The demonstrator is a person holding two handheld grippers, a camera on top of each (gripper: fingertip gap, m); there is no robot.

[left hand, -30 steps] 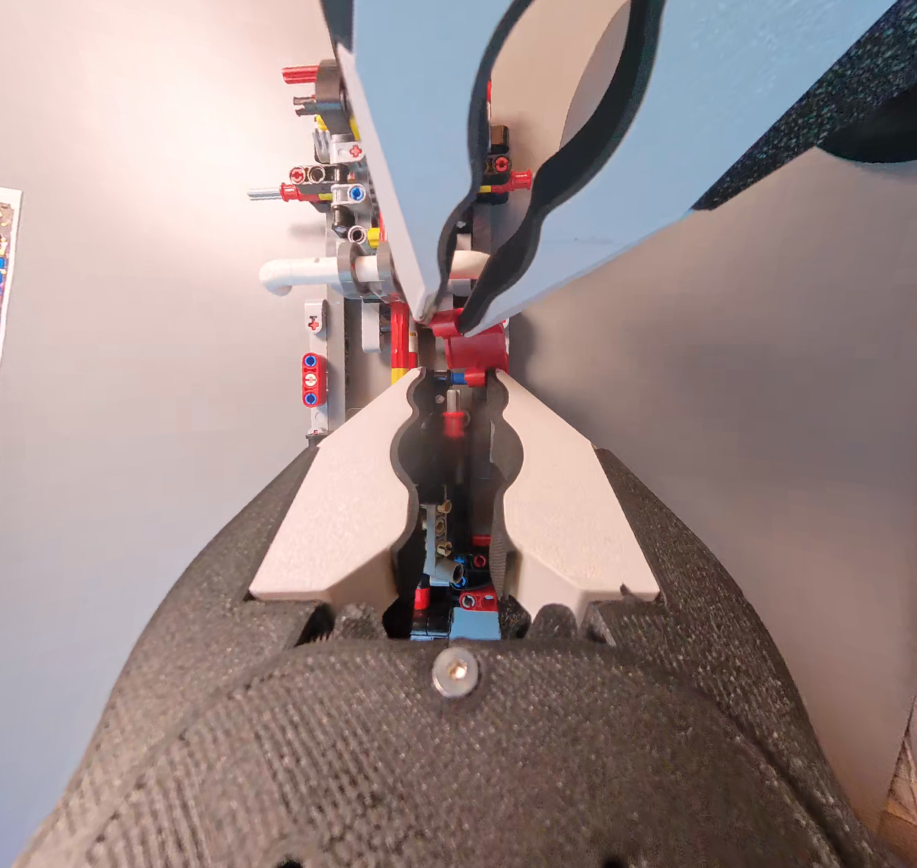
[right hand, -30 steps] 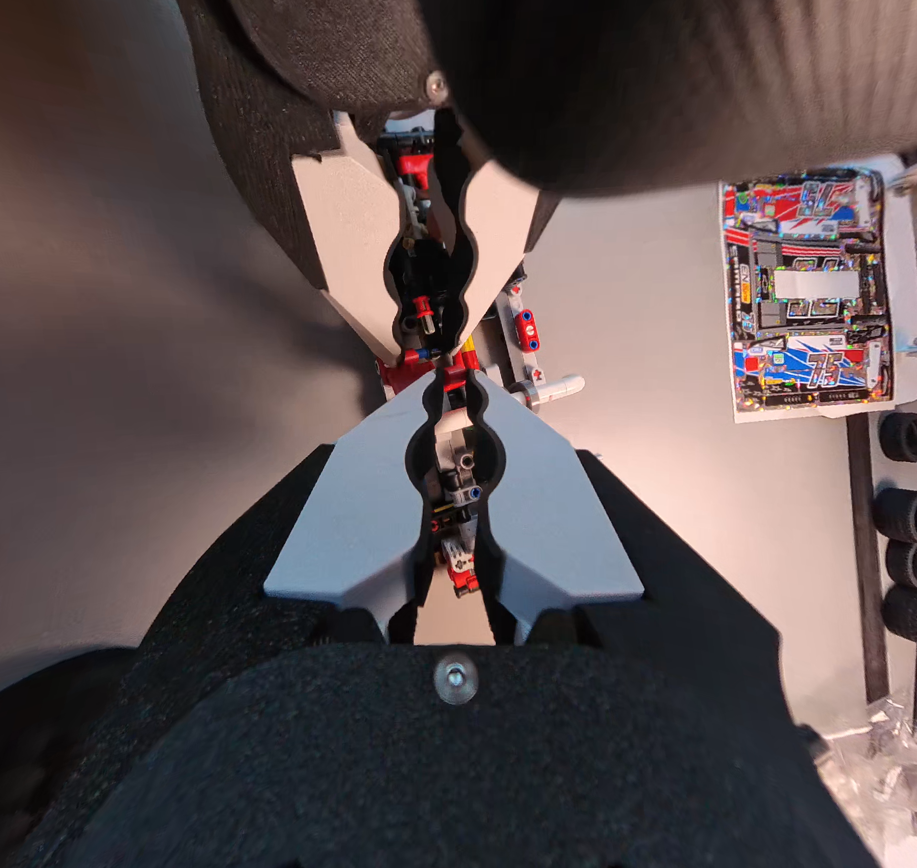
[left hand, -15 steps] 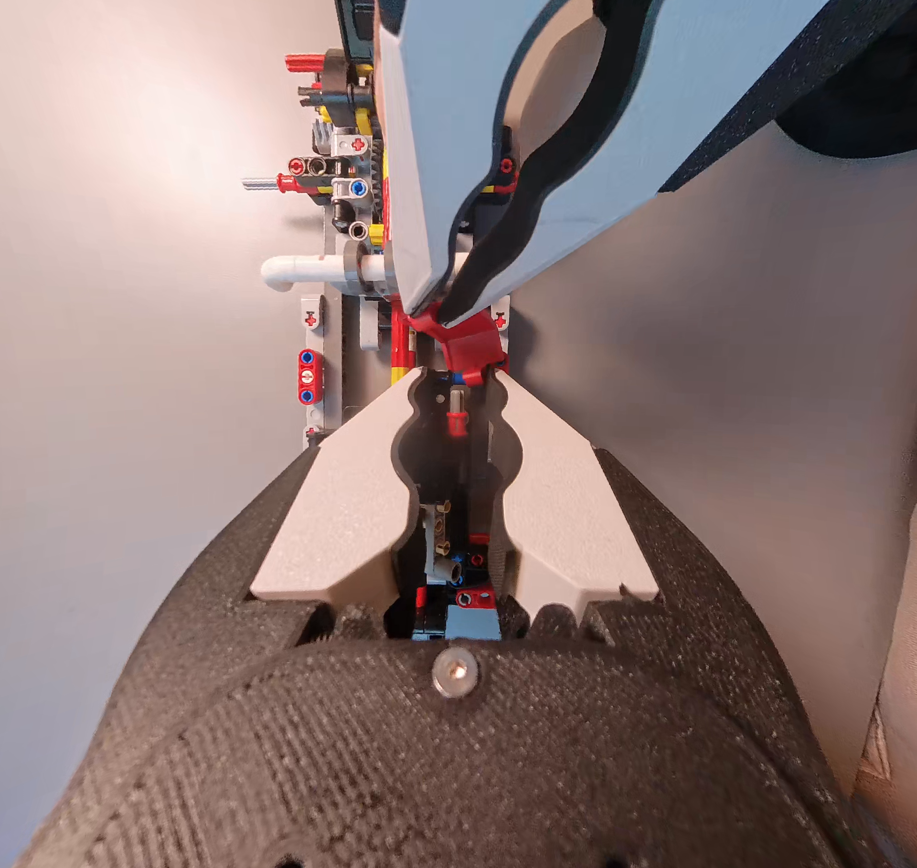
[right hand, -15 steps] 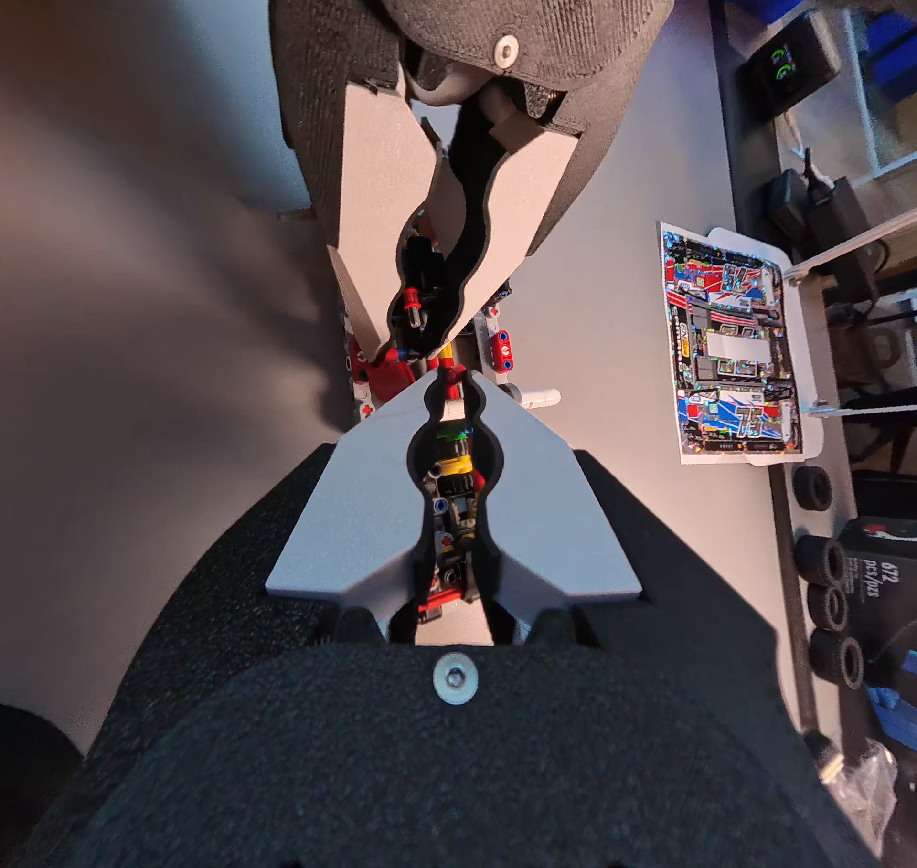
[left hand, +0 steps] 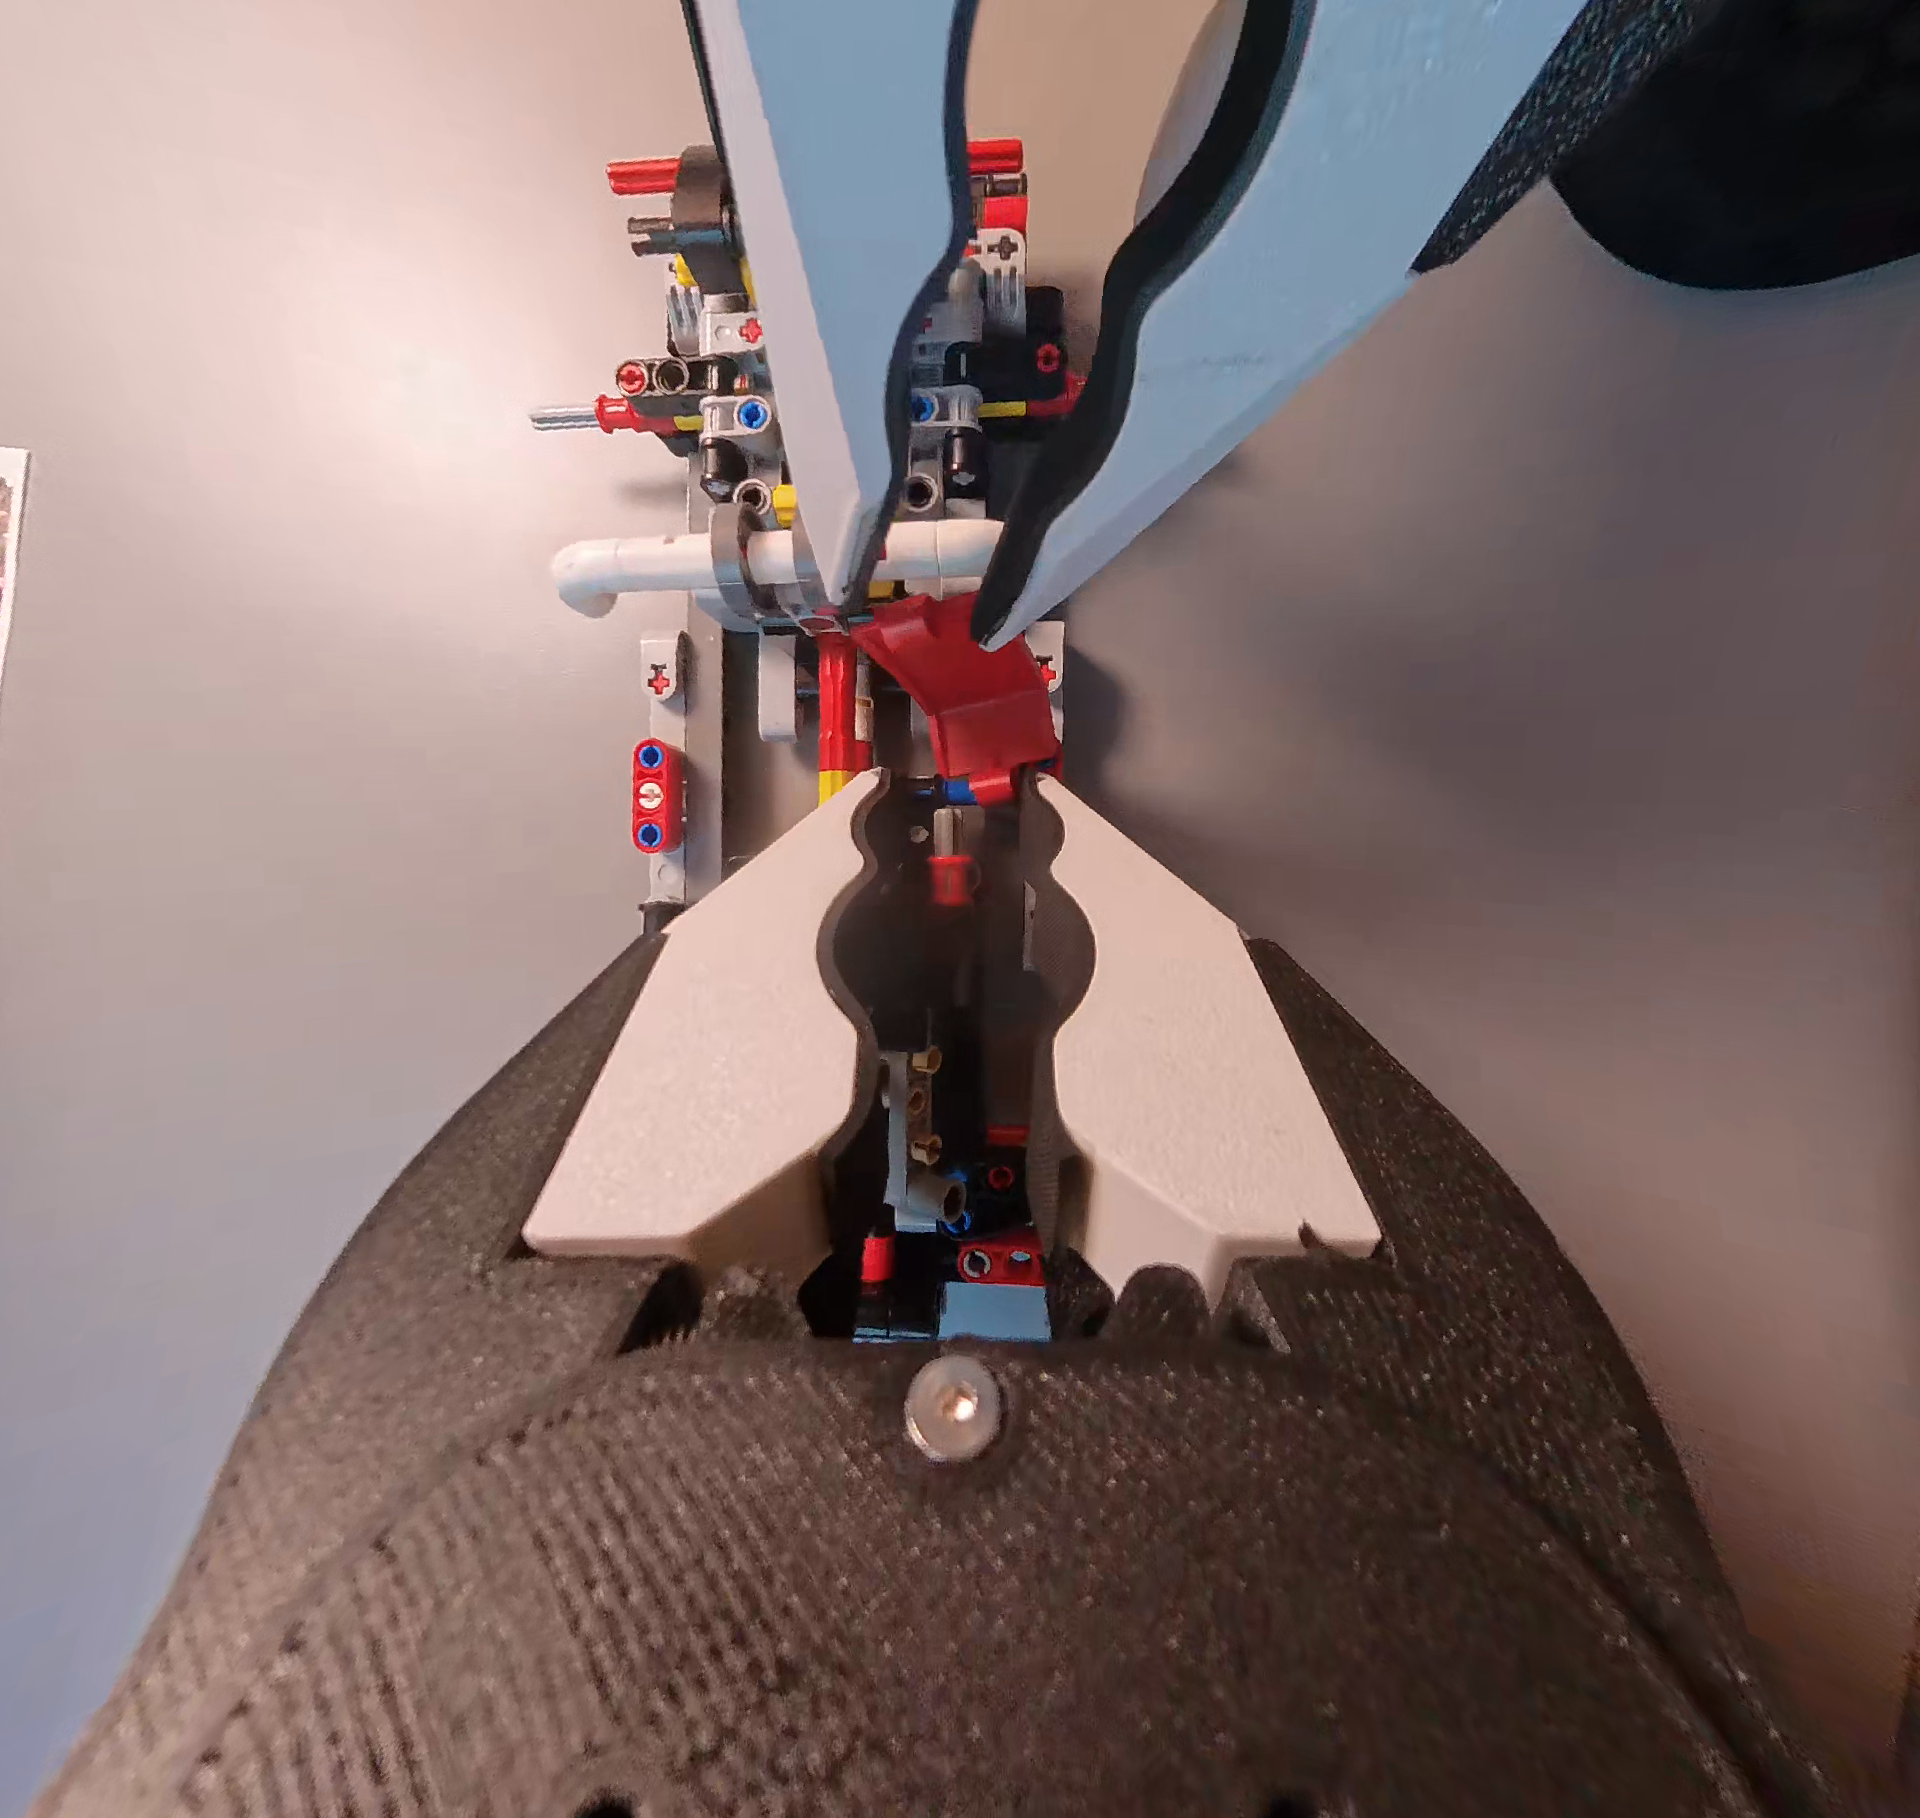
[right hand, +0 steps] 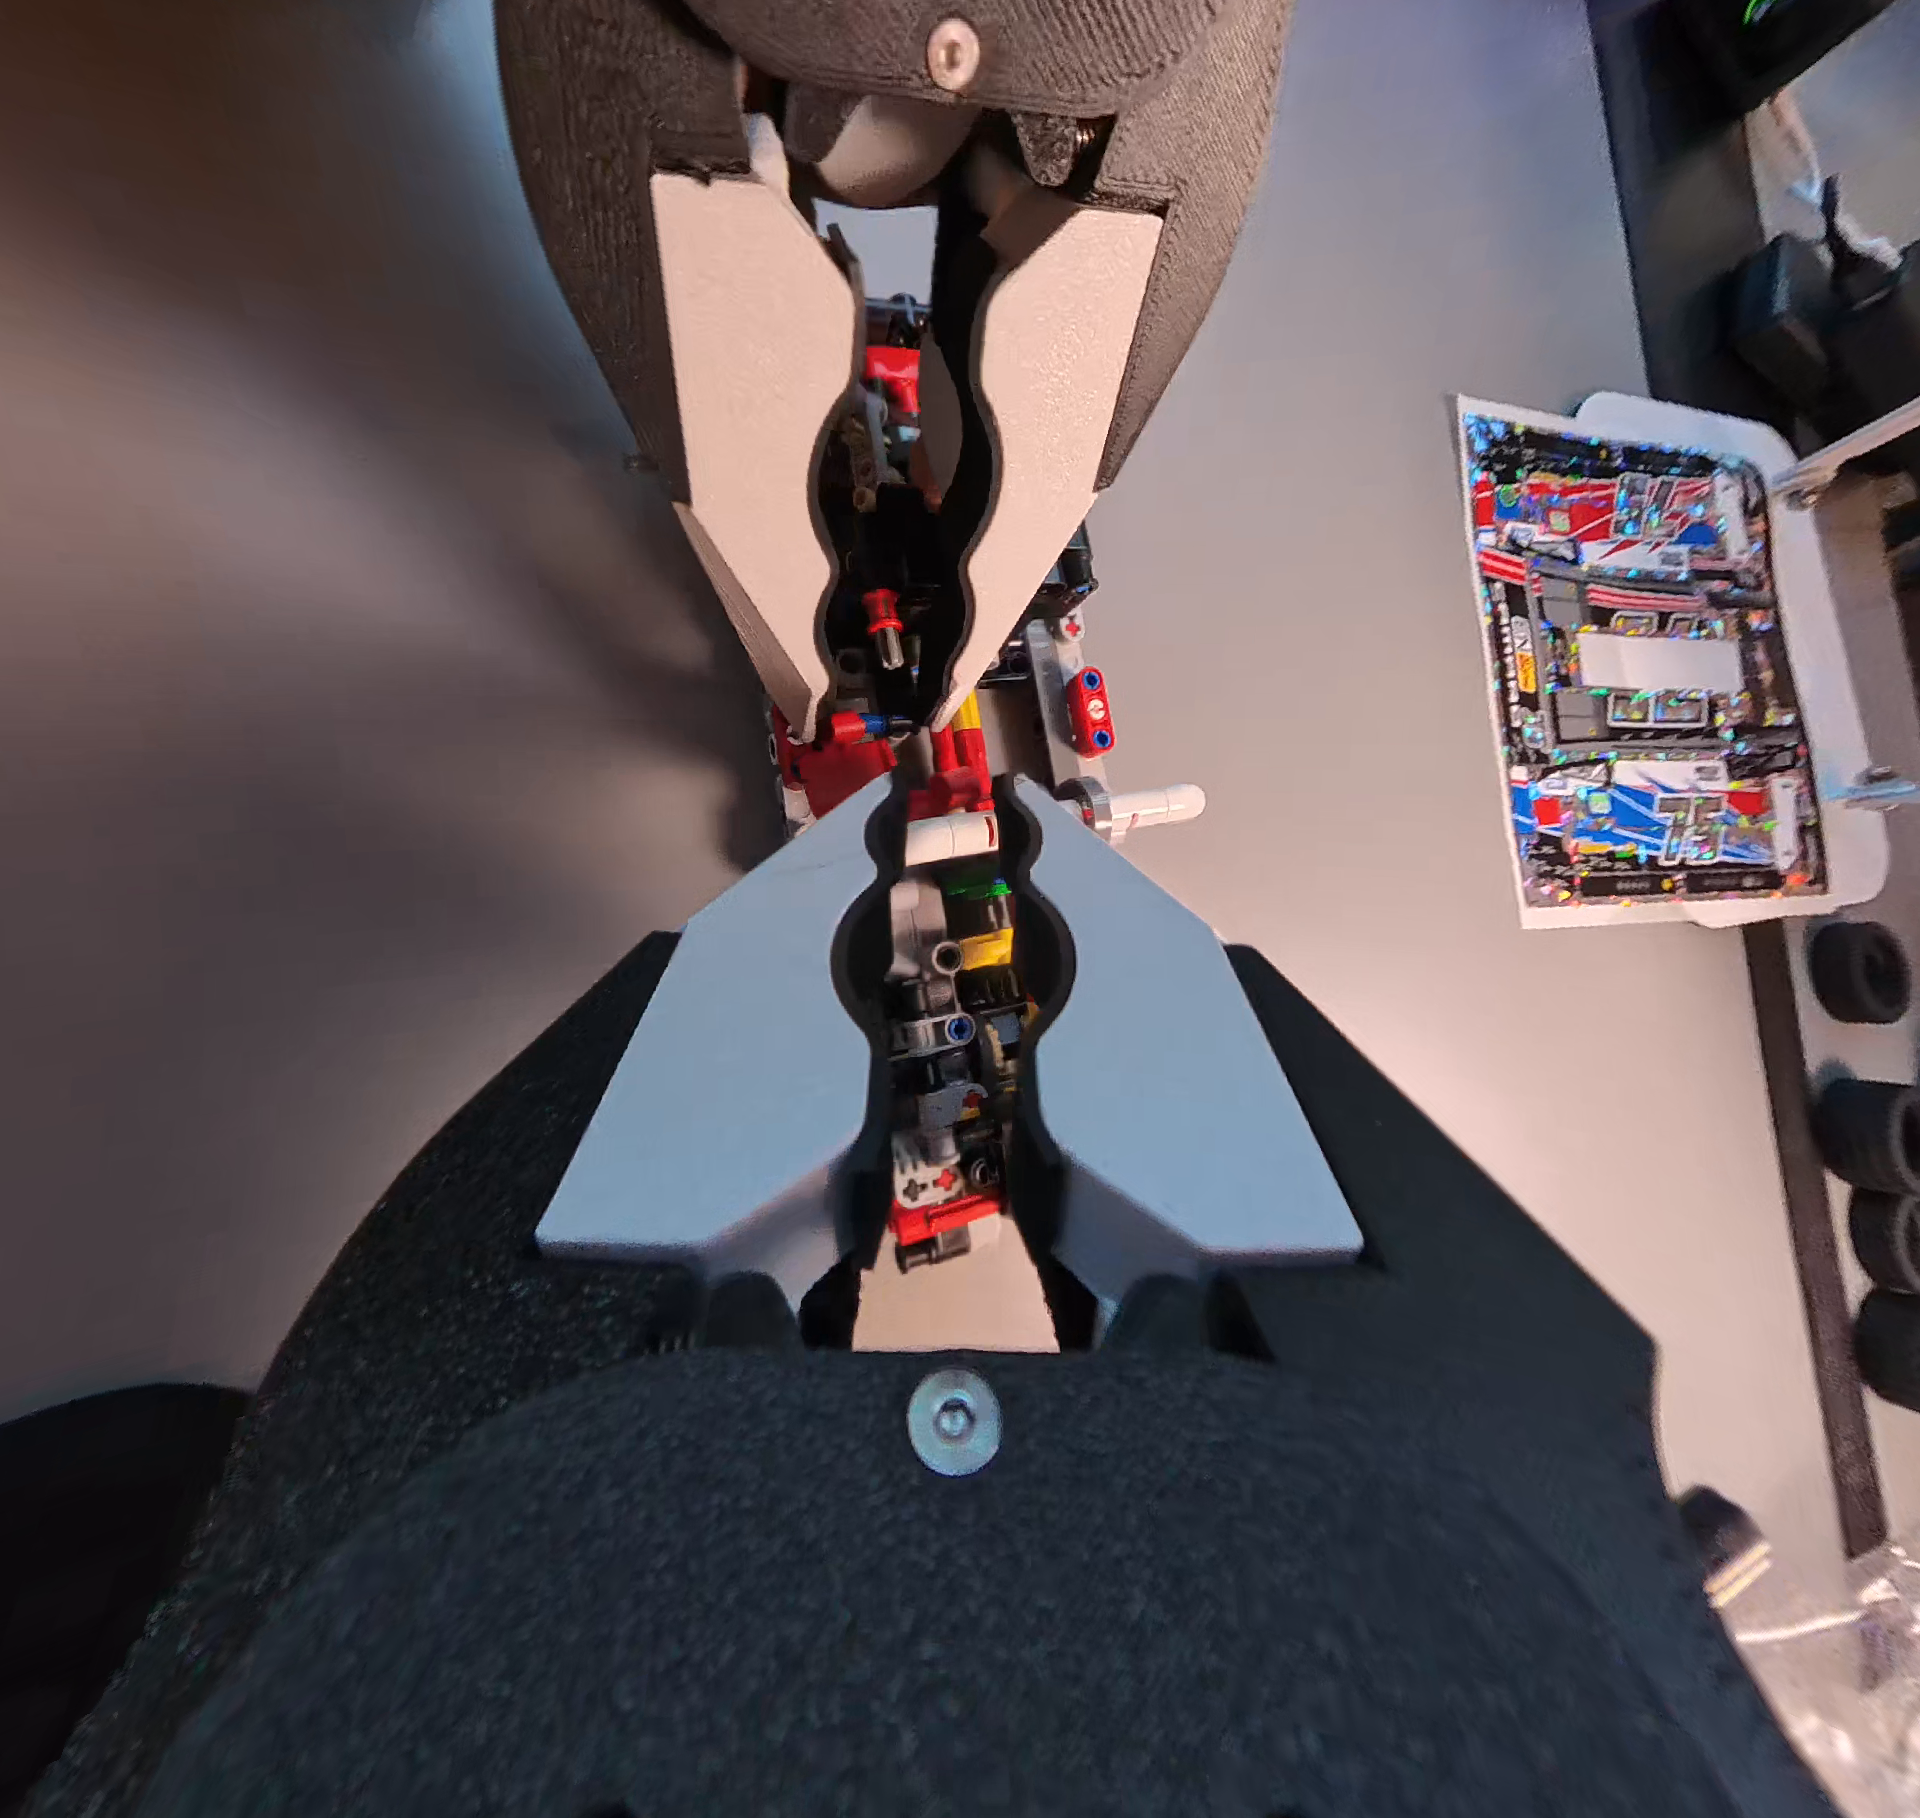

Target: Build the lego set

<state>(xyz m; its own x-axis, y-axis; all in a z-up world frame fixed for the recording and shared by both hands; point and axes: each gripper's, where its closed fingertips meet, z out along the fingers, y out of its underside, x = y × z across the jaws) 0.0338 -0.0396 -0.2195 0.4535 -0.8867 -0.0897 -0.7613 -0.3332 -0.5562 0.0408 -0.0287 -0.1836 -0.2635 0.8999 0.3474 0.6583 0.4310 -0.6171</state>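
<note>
While clamped on the near end of the lego model [left hand: 704,708], holds it flat on the grey table [left hand: 312,833] with the left gripper [left hand: 961,786]. Meets it from the far end with the right gripper [right hand: 954,797], jaws parted, tips touching the upper edge of the red curved panel [left hand: 966,688] just past the left fingertips. Crossed behind that panel by a white tube [left hand: 665,558]. Flanked by a sticker sheet [right hand: 1652,667] and black tyres [right hand: 1860,973].

My left gripper [left hand: 951,781] and right gripper [right hand: 951,797] point tip to tip, nearly touching; both sets of fingers are parted by a narrow gap.
</note>
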